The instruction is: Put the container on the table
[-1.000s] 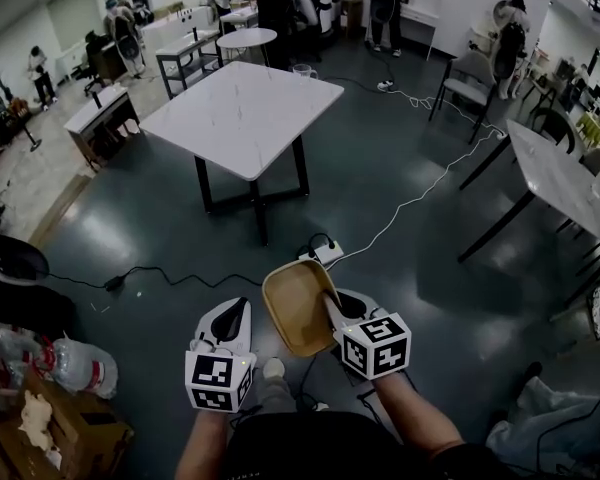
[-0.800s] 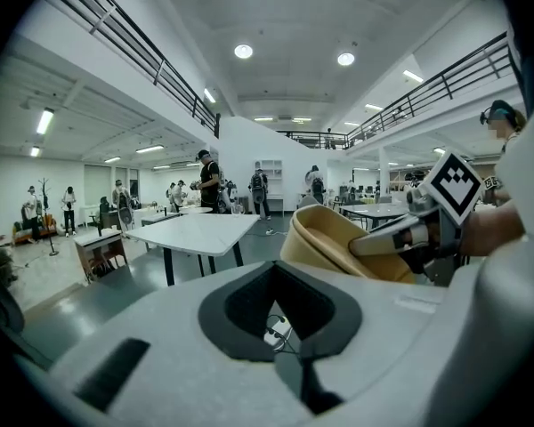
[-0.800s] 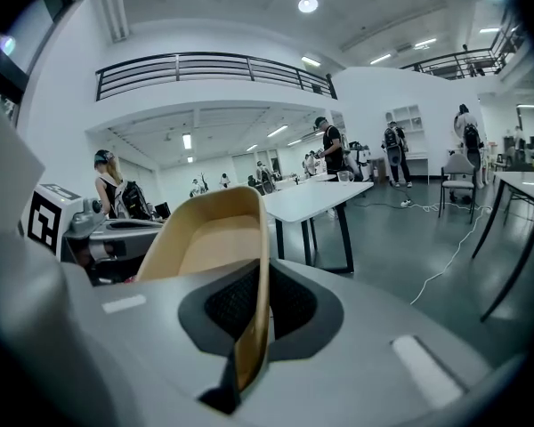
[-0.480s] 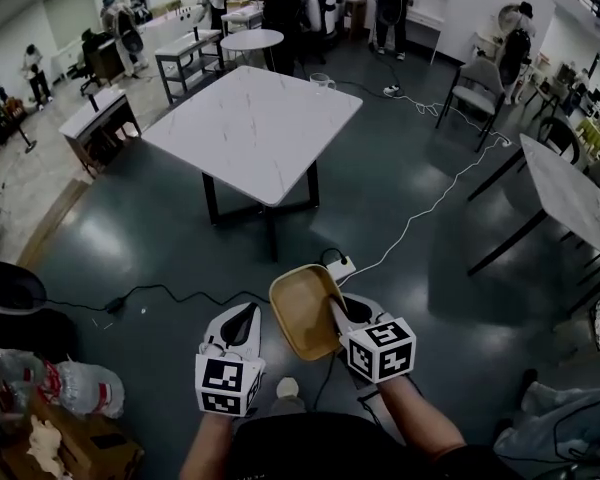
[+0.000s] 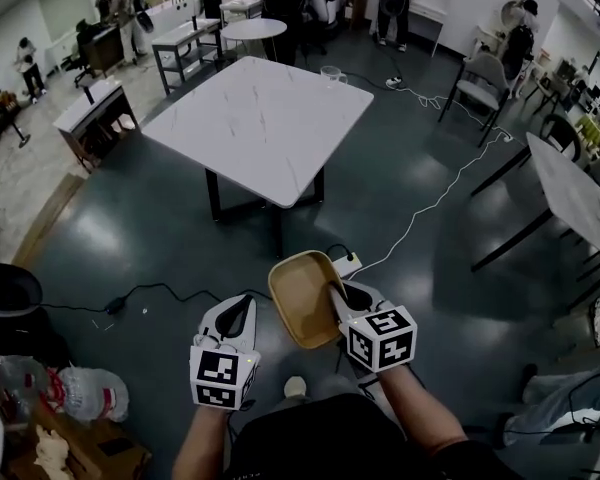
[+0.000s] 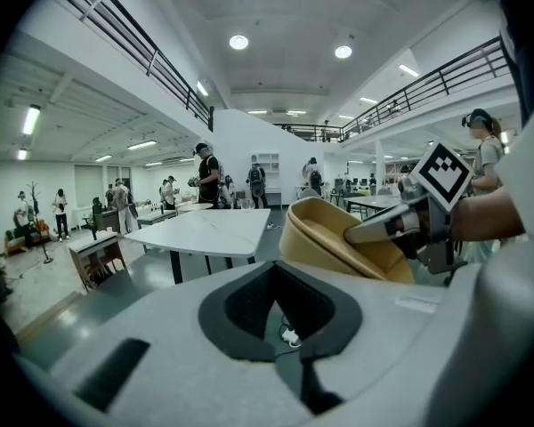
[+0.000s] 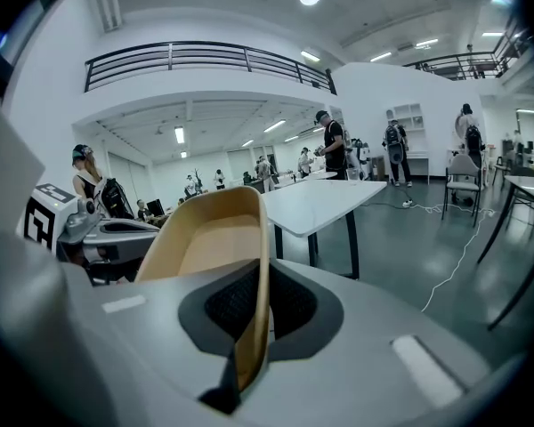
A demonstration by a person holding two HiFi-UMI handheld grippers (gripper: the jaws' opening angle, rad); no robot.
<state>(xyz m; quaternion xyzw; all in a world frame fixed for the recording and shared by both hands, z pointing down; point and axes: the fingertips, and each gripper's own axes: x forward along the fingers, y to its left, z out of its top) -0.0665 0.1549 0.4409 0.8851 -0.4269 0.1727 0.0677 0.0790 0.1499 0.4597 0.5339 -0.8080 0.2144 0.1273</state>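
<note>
My right tongs (image 5: pixel 333 293) were clamped on the one container (image 5: pixel 302 298), pinching one side wall near its rim. It hung in the air above the dark floor (image 5: pixel 180 238), not on any surface. It was a shallow tub in a plain tan colour, oblong with rounded corners and a smooth, slightly flared wall, and nothing lay inside it. I held it tipped on its side, so its open face turned toward my left tongs (image 5: pixel 243 306), which rode just beside it. The left tongs were closed on nothing, and through the gap behind their tips only the floor showed. From the right gripper view the container (image 7: pixel 218 238) rose straight out of the closed jaws, its hollow pale and bare. The square white table (image 5: pixel 260 118) stood ahead, well apart from the container, with its top bare. I counted one container, two tongs, and one marker cube on each of them. I saw three white-topped tables: the square one, a small round one (image 5: pixel 255 28) beyond it, and a third (image 5: pixel 570 188) at the right edge. One power strip (image 5: pixel 346 265) lay on the floor just past the container, and one white cord (image 5: pixel 430 193) trailed away from it. Several people stood at the far end of the room, too small to count exactly.
</note>
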